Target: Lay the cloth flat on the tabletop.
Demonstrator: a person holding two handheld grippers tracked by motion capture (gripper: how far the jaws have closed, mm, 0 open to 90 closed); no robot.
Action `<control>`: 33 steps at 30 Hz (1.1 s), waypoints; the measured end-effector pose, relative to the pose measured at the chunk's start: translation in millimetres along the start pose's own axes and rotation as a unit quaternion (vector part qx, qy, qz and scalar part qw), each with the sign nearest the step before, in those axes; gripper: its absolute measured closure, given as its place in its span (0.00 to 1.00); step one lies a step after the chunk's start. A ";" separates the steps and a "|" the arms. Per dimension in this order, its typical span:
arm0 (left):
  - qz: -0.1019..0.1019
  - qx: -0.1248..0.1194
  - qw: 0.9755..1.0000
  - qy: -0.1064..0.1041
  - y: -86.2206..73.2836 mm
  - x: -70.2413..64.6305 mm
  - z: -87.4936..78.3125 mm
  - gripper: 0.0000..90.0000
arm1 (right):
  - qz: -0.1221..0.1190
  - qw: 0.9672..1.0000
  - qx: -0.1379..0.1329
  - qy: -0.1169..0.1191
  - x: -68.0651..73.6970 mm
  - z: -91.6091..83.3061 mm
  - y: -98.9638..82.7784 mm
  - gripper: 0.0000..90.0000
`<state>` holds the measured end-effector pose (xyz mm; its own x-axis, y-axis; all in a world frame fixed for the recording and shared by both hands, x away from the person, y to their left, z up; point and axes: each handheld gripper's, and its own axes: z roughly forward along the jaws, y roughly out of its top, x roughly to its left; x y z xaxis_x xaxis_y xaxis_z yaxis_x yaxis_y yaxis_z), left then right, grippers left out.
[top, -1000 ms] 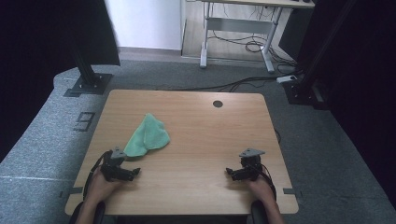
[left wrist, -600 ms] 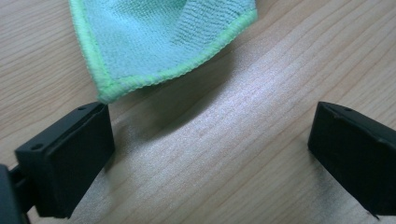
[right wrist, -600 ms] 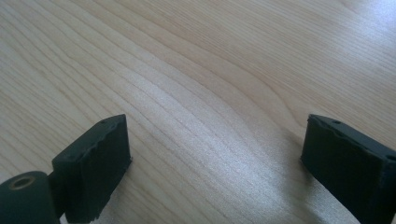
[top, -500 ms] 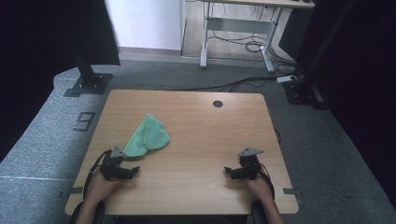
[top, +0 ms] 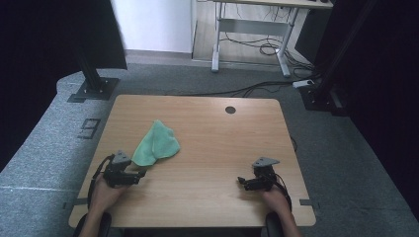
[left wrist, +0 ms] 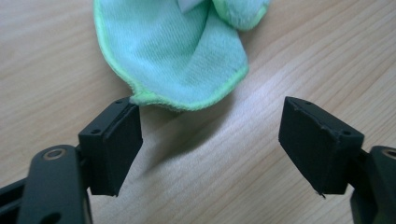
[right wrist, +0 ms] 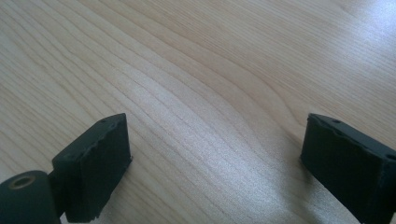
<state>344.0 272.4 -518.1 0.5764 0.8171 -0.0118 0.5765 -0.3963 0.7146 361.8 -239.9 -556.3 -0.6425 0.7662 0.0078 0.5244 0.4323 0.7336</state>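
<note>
The green cloth (top: 157, 144) is seen on the desk (top: 212, 148) just ahead of the left tool (top: 142, 174) — its near hem almost touched. Those jaws have just been closing, nothing clamped between them. The right tool (top: 239, 180) is held apart, well away.

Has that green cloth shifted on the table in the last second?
No. The green cloth lies at the same spot relative to the table's round hole, just ahead of the left tool.

so the left gripper (top: 141, 174) crept a touch closer to the green cloth (top: 157, 144) and its jaws have just been closing, nothing between them.
</note>
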 end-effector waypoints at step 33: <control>0.011 -0.020 0.999 -0.025 59.7 -5.1 31.4 0.40 | 0.000 1.000 0.000 0.000 0.0 0.0 0.0 0.09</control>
<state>393.7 231.5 -497.4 0.6173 0.7862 -0.0307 0.5404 -0.3953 0.7428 361.8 -239.9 -556.3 -0.6426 0.7662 0.0076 0.5246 0.4327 0.7332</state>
